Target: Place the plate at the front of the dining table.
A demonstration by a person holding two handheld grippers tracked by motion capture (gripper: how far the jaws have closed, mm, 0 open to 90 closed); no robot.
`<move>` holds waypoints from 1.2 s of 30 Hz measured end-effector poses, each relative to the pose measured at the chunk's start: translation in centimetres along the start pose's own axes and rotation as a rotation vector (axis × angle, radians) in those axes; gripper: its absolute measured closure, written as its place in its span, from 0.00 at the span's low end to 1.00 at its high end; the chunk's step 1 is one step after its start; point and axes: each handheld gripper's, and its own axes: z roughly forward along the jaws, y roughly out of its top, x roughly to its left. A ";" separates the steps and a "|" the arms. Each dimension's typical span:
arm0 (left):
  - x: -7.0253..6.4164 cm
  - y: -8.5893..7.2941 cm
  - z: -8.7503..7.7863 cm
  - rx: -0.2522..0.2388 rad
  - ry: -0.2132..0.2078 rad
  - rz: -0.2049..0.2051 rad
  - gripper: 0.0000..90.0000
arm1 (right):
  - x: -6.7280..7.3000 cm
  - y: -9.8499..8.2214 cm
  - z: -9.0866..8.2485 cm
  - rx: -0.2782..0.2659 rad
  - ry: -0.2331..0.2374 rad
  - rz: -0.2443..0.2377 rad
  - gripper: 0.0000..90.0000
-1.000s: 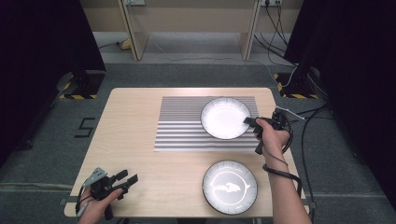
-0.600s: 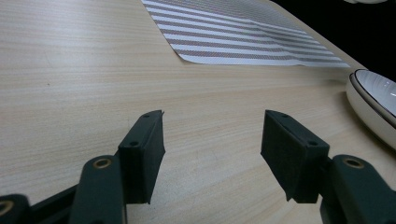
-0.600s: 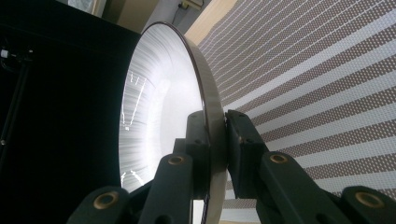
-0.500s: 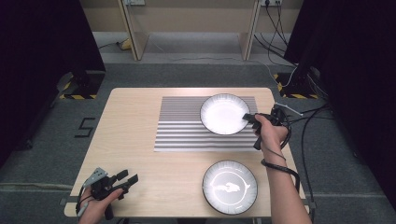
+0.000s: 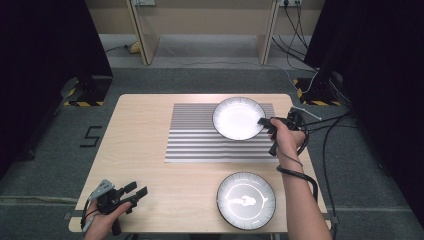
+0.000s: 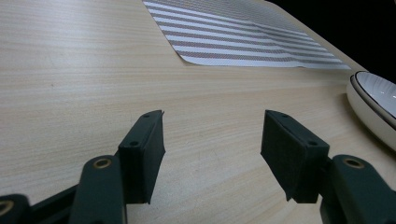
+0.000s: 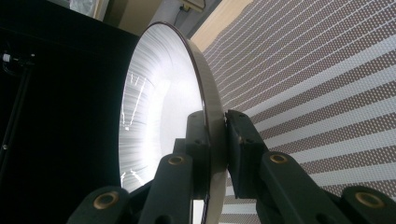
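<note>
The right gripper pinches the rim of the white bowl, which looks stiff, glazed, slippery and breakable; left gripper is open, empty.

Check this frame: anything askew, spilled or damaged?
Nothing stands out. The right gripper clamps the rim of one plate over the striped mat; the other plate sits flat and intact on the table.

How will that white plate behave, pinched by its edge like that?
Probably stiff and fragile: the white plate looks glazed ceramic. Its glossy rim may slip between the right gripper pads. Held at one edge, it likely wants to droop.
</note>
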 end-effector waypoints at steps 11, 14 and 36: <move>0.1 0.0 0.0 0.001 0.001 0.000 0.43 | 0.2 0.7 0.8 -0.006 -0.003 0.012 0.89; 0.1 0.0 0.0 0.000 0.000 0.001 0.43 | 0.3 0.7 1.0 -0.003 -0.003 0.017 0.89; 0.2 0.0 0.0 0.001 0.006 0.004 0.43 | 0.0 1.5 2.3 -0.009 -0.017 0.044 0.89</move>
